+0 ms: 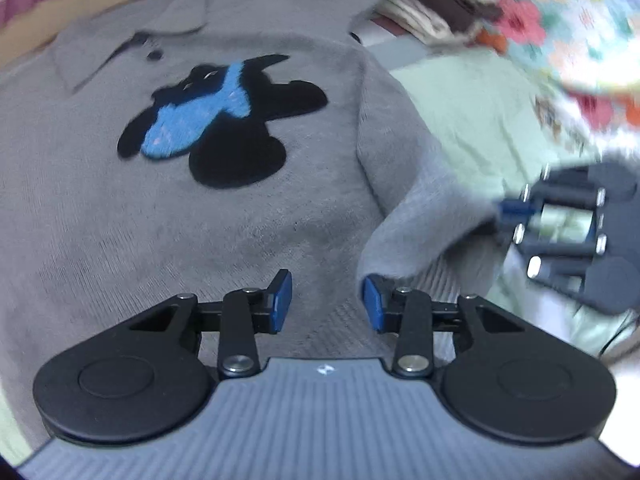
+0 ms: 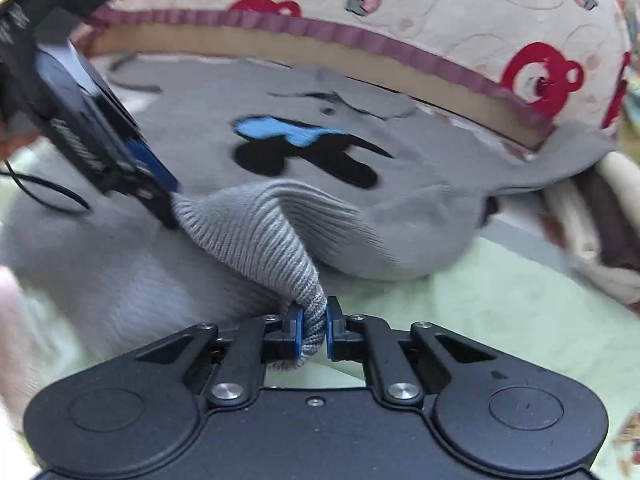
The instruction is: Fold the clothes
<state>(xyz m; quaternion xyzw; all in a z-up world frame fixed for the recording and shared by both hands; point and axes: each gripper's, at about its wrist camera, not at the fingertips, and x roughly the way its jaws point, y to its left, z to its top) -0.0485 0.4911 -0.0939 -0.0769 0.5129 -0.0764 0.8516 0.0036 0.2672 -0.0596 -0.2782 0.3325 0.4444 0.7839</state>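
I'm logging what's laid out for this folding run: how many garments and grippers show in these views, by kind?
Grey sweater with black and blue motif, one sleeve cuff lifted: 1
Grippers, the left gripper with jaws apart and the right gripper clamped on the cuff: 2
Total: 3
The folded fabrics at the edge are too blurred to count.

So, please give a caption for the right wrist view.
Right tool pinches the ribbed cuff of a gray sweater on the bed.

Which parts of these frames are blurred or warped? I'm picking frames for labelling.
Left wrist view: floral fabric and right gripper smeared, sweater fairly sharp, edges bowed by fisheye. Right wrist view: ribbed cuff crisp, left gripper blurred.
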